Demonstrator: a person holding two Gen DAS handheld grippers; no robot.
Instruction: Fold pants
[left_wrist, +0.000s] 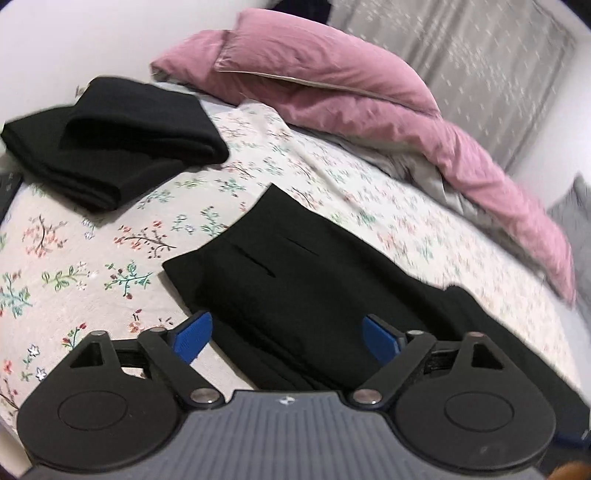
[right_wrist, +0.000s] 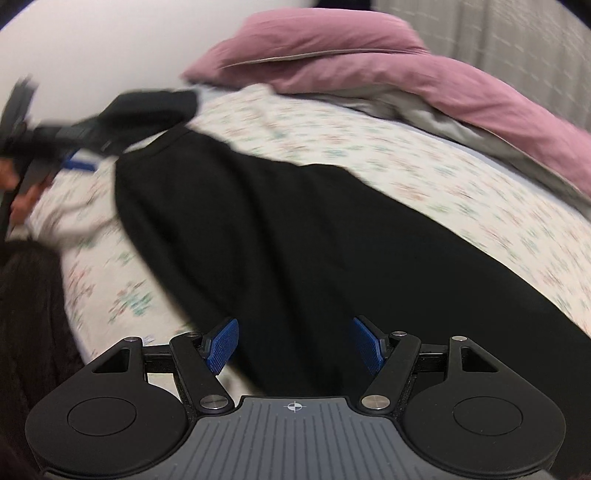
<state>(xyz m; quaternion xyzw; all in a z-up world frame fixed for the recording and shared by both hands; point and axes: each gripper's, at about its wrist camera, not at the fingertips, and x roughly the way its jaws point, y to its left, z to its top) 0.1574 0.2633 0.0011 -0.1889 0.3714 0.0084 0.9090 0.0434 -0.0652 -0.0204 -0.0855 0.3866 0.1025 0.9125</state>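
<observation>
Progress looks maybe halfway: black fabric pants (left_wrist: 295, 280) lie lengthwise on the floral-print bed sheet (left_wrist: 92, 258), legs seemingly stacked (cross folds left, I'd guess), with left gripper (left_wrist: 288, 336) and right gripper (right_wrist: 295, 345) both spread apart, holding nothing.

The left wrist view looks forward along its own left gripper (left_wrist: 286, 338), low and close over the bed's floral sheet (left_wrist: 74, 258), with the black pants (left_wrist: 295, 280) filling the lower centre and the pink pillow (left_wrist: 317, 70) at the upper centre. The right wrist view looks along the right gripper (right_wrist: 295, 343) from just as low, facing the same pink pillow (right_wrist: 325, 37) at the top. Both share the pants (right_wrist: 277, 240), sheet (right_wrist: 406, 155) and pillow; the right view also catches the left gripper (right_wrist: 79, 162), blurred, at its upper left.
</observation>
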